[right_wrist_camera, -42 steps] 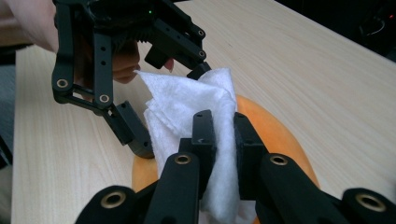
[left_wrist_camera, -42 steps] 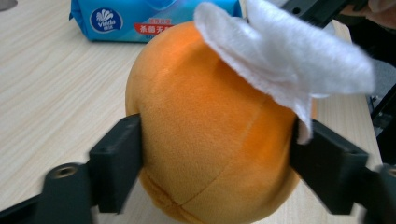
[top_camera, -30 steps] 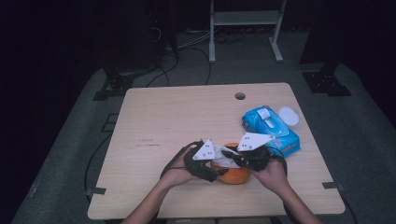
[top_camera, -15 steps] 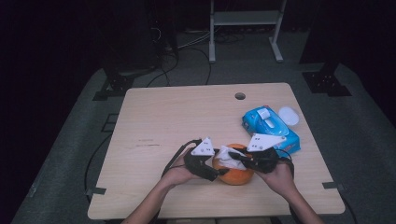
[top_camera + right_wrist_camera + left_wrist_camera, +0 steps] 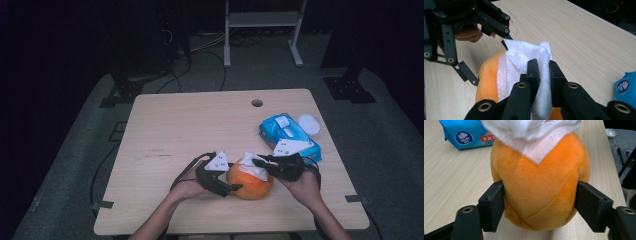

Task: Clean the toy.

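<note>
On the table, left tool (image 5: 540,206) clamped round orange plush (image 5: 539,182), right tool (image 5: 543,72) pinching white wipe (image 5: 524,53).

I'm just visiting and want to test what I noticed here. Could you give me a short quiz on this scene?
1. True or false: the left tool grips the orange plush toy from both sides.
2. What does the right tool pinch? A) a white wipe B) a spoon C) a cable
3. What colour is the pack of wipes on the table?

Key: 1 true. 2 A, the white wipe, lying on top of the toy. 3 blue.
</note>
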`<state>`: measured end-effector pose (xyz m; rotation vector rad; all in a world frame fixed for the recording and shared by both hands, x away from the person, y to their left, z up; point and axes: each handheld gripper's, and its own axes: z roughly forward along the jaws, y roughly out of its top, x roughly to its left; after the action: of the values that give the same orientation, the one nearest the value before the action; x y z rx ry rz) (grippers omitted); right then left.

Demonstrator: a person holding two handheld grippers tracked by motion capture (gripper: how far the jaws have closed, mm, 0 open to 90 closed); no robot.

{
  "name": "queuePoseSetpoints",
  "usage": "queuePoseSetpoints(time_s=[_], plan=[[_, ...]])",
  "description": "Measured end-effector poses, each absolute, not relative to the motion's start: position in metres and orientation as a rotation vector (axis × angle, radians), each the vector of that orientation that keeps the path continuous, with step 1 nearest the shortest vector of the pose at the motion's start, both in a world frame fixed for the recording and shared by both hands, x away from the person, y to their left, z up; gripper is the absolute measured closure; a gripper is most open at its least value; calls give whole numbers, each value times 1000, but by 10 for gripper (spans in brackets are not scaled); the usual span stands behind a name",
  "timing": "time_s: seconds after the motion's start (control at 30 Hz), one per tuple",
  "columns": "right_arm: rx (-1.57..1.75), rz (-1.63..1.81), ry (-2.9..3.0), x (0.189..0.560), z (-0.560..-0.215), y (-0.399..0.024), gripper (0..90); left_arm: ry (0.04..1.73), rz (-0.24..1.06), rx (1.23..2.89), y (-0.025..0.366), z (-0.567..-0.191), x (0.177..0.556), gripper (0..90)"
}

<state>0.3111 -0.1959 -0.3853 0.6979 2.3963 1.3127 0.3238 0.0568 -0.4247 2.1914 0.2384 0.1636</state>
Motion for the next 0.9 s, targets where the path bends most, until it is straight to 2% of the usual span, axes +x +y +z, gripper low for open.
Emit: queuePoseSetpoints(time_s=[0.13,0.2,0.23,0.37,0.6,0.9], plan=[[683,1332,2383,305,-390,-197,812,255,86,2149,58,-421,327,160],[671,1348,2387,302,-390,-195,811,283,60,2122,59,-419,329,147],[662,1340,2387,301,-391,-193,811,293,53,2119,59,-419,329,151],[623,1324,2395,298,-386,-184,811,276,83,2141,57,-420,326,262],[504,1284,2464,292,-385,-149,811,223,115,2208,54,-421,321,273],[664,1281,2408,302,-387,-191,810,265,81,2212,66,-431,331,281]])
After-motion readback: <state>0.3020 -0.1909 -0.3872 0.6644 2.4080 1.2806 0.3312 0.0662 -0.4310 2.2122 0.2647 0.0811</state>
